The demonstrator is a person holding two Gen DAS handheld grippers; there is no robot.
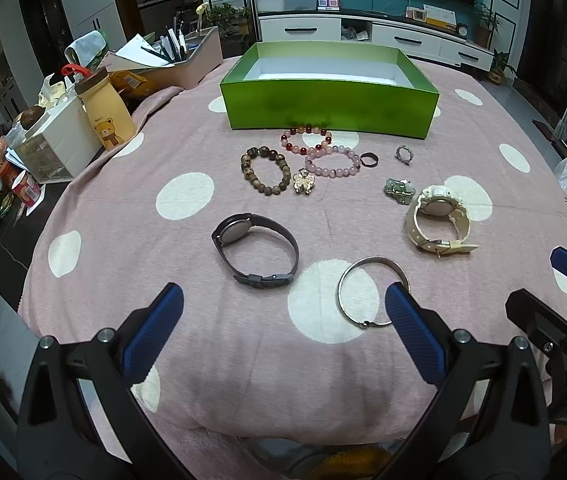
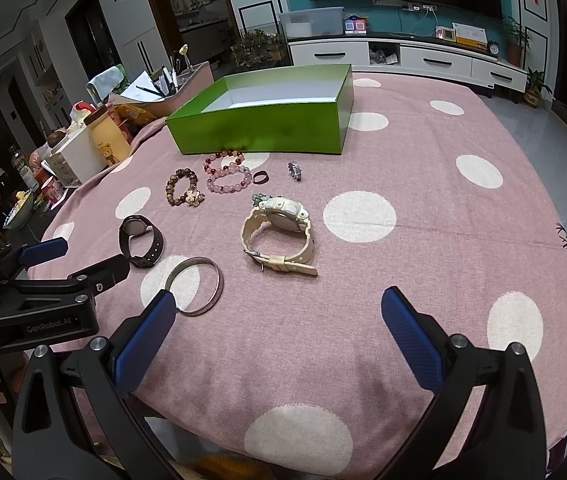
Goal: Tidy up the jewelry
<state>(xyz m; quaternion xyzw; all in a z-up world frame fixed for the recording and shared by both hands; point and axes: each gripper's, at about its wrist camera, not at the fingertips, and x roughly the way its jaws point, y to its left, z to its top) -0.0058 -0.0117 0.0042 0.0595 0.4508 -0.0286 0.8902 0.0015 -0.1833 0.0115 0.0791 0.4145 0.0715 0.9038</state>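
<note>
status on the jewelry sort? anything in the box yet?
Done: nothing. The part of the green box interior that shows is bare. In hand: nothing; left gripper and right gripper are both open above the cloth. Left: everything on the cloth, namely the silver bangle, black watch, cream watch, three bead bracelets, two rings and two small charms.

Soft, even indoor light falls on the pink spotted cloth [image 1: 243, 360], shadows faint. Both fisheye views bend hard at the edges, with black vignetted corners. The background room is dimmer; the green box [image 1: 329, 110] shows mild sheen.
</note>
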